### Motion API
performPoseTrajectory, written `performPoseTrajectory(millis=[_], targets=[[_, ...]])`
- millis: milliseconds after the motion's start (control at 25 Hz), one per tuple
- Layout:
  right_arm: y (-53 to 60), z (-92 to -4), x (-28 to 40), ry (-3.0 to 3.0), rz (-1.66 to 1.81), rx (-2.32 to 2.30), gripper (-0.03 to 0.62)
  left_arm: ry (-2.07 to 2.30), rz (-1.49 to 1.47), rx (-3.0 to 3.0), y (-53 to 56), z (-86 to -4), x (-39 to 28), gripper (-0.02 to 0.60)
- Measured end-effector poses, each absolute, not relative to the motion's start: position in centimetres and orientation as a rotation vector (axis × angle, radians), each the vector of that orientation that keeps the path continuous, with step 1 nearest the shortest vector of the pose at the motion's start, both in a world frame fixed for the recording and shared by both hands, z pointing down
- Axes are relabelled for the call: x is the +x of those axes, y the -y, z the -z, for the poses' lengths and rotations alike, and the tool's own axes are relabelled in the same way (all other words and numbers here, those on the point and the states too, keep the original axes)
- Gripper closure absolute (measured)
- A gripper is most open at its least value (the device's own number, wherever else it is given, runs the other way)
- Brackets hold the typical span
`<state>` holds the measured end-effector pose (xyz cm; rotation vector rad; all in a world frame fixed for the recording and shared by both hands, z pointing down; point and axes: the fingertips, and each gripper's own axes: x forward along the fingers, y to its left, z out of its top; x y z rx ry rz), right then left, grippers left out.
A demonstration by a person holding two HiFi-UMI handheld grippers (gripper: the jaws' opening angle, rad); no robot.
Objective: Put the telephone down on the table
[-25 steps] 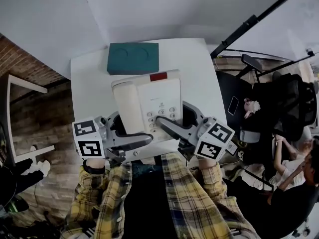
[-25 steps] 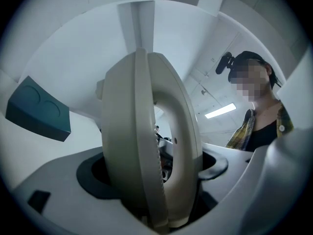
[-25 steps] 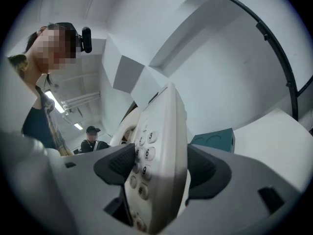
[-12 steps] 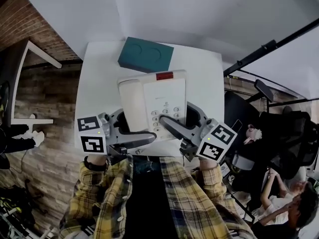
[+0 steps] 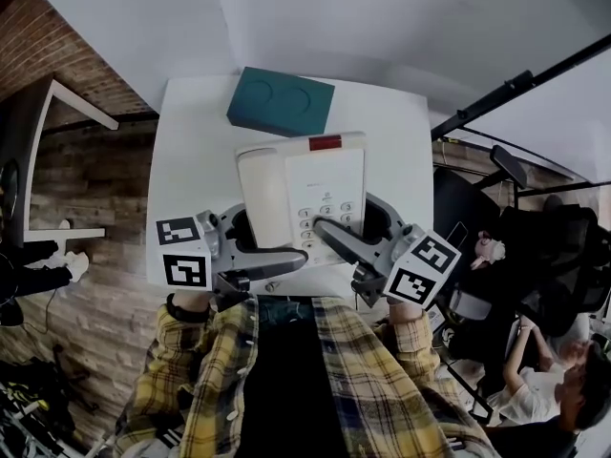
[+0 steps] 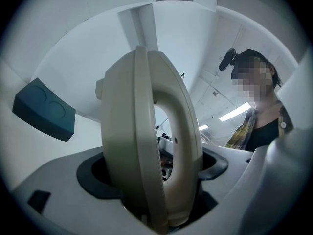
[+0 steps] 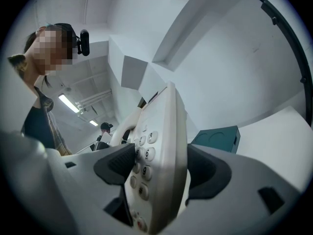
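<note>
Both grippers clamp the telephone (image 5: pixel 304 194) by its near end. The left gripper's (image 5: pixel 263 243) jaws are closed on the handset side, and the right gripper's (image 5: pixel 351 227) on the keypad edge. It seems to be held just above the white table (image 5: pixel 191 175). Bare tabletop lies to either side. A teal box (image 5: pixel 281 102) sits near the far edge, close beyond the phone.

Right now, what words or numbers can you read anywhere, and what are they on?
"3": telephone key, right gripper view.
"6": key below it.
"9": next key down.
"#": lowest key of that column.
Small print above the keypad, head view: too small to read.
</note>
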<state>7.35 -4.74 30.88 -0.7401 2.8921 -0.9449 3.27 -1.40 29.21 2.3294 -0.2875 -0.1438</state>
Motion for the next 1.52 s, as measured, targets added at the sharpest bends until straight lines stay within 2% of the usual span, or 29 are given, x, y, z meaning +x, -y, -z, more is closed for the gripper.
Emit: performPoseTrajectory(millis=[640,1520], targets=[[5.6,-33.4,7.7,-2.847,1.06,-0.816,0.295,0.235,0.109,2.264,2.5,-31.6,3.4,0.141],[5.8,-42.6,8.9,-2.762,1.349,-0.978,0.295,0.21,-0.002,2.069,3.2,-40.3,4.3,0.141]])
